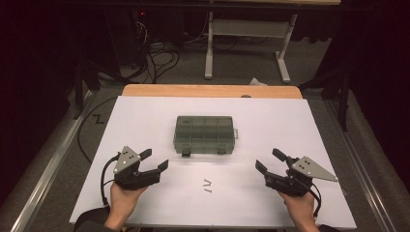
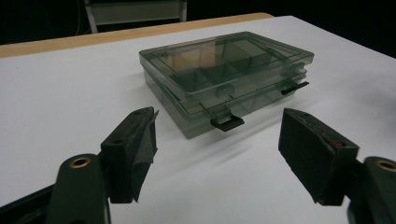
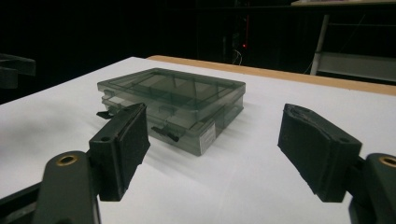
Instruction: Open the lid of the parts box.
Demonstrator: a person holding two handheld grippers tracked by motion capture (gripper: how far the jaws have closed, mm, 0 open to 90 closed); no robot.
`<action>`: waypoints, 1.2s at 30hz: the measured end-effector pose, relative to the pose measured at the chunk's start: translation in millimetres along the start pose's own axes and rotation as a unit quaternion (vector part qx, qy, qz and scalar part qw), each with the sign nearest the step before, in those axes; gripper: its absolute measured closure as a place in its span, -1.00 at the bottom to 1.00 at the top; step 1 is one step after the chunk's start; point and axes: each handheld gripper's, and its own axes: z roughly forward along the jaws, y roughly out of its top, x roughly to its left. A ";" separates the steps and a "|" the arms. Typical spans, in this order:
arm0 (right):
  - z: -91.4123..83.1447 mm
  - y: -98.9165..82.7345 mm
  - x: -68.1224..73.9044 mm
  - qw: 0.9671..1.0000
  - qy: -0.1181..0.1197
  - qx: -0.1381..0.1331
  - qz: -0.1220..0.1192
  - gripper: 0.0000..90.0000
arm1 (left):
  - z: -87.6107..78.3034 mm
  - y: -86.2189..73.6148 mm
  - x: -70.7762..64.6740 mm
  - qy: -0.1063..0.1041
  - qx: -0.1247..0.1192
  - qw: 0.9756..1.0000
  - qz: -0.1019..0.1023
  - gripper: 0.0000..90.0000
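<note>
From above, I am holding my left gripper (image 1: 154, 160) and right gripper (image 1: 267, 161) wide open and empty, either side of the closed box (image 1: 205, 135) lying mid-table (image 1: 145, 116). My left gripper view is showing its two front latches (image 2: 227, 123). My right gripper view is showing a small sticker (image 3: 208, 136), unreadable.

The white worktop (image 1: 145, 116) has a bare wooden strip (image 1: 212, 91) along its far edge. Beyond it, grey carpet floor (image 1: 241, 72) carries tangled black cables (image 1: 159, 60) and a white-legged table frame (image 1: 209, 53). The surrounding room is dark; a small red light (image 1: 141, 13) glows.
</note>
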 end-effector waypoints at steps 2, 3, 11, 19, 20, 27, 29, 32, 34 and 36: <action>4.4 4.0 1.1 1.000 0.002 -0.001 -0.003 -0.40 | 2.0 2.5 1.7 -0.004 -0.001 1.000 -0.003 -0.36; 5.7 5.7 1.1 1.000 0.004 0.002 -0.006 -0.40 | 2.0 2.5 1.7 -0.004 -0.001 1.000 -0.003 -0.36; 18.0 13.7 -1.1 1.000 0.006 0.008 -0.004 -0.33 | 8.2 14.9 8.9 -0.019 -0.001 1.000 -0.004 -0.28; 28.5 17.8 -2.8 1.000 -0.001 0.011 -0.004 -0.36 | 21.4 22.8 10.8 -0.013 0.006 1.000 0.003 -0.26; 30.6 18.9 -3.0 1.000 0.002 0.010 -0.007 -0.40 | 22.6 23.5 10.7 -0.008 0.007 1.000 0.008 -0.26; 50.0 20.5 -2.1 0.999 0.010 0.038 -0.006 -0.46 | 34.7 31.1 12.3 -0.011 0.012 1.000 0.012 -0.28; 54.0 21.6 -2.0 0.999 0.010 0.042 -0.007 -0.46 | 38.2 32.7 13.8 -0.013 0.014 1.000 0.014 -0.29; 60.3 25.8 -1.5 0.999 0.012 0.050 -0.008 -0.43 | 43.5 34.7 16.6 -0.027 0.016 0.999 0.005 -0.29; 64.1 28.3 -0.5 0.998 0.011 0.059 -0.015 -0.37 | 47.5 36.5 17.3 -0.025 0.020 0.999 0.004 -0.29; 68.1 30.7 0.6 0.997 0.015 0.068 -0.021 -0.33 | 50.7 38.5 17.2 -0.023 0.022 0.999 0.007 -0.29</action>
